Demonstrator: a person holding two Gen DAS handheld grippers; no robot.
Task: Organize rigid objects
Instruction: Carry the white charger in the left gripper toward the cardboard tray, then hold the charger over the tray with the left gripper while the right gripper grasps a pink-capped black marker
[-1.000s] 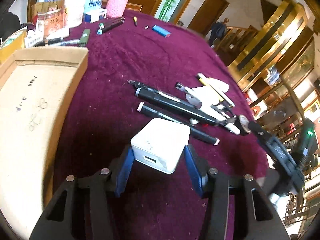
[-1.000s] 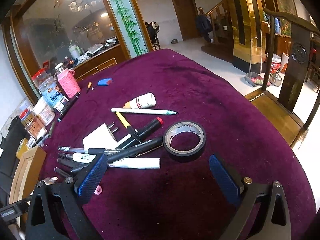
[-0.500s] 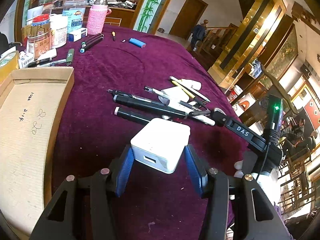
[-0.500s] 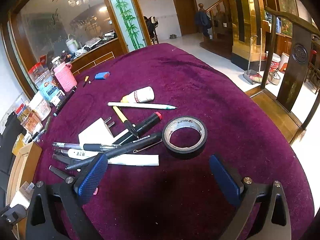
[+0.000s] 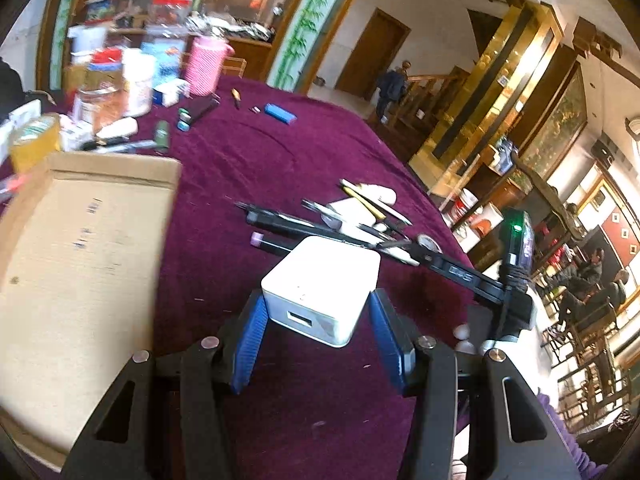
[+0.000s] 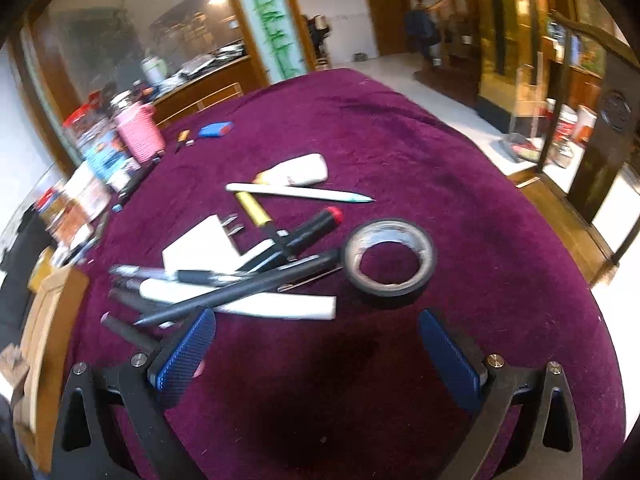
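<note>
My left gripper (image 5: 316, 320) is shut on a white USB charger cube (image 5: 320, 284) and holds it above the purple tablecloth. A flat cardboard box (image 5: 76, 256) lies to its left. A pile of pens and markers (image 5: 320, 224) lies beyond the cube. My right gripper (image 6: 316, 344) is open and empty, just short of a roll of black tape (image 6: 390, 262). The pile of pens (image 6: 240, 280), a white plug adapter (image 6: 204, 244) and a white glue bottle (image 6: 296, 170) lie ahead of it to the left. The right gripper's body (image 5: 508, 280) shows in the left wrist view.
Jars, a pink cup (image 5: 204, 64) and small boxes crowd the far left of the table. A blue lighter (image 5: 280, 113) and loose markers lie near them. The cardboard box edge (image 6: 48, 320) shows at the right view's left. The table edge drops off at right.
The left gripper with the cube has lifted and tilted back, so more of the far table shows. The right gripper has moved closer to the tape and pens.
</note>
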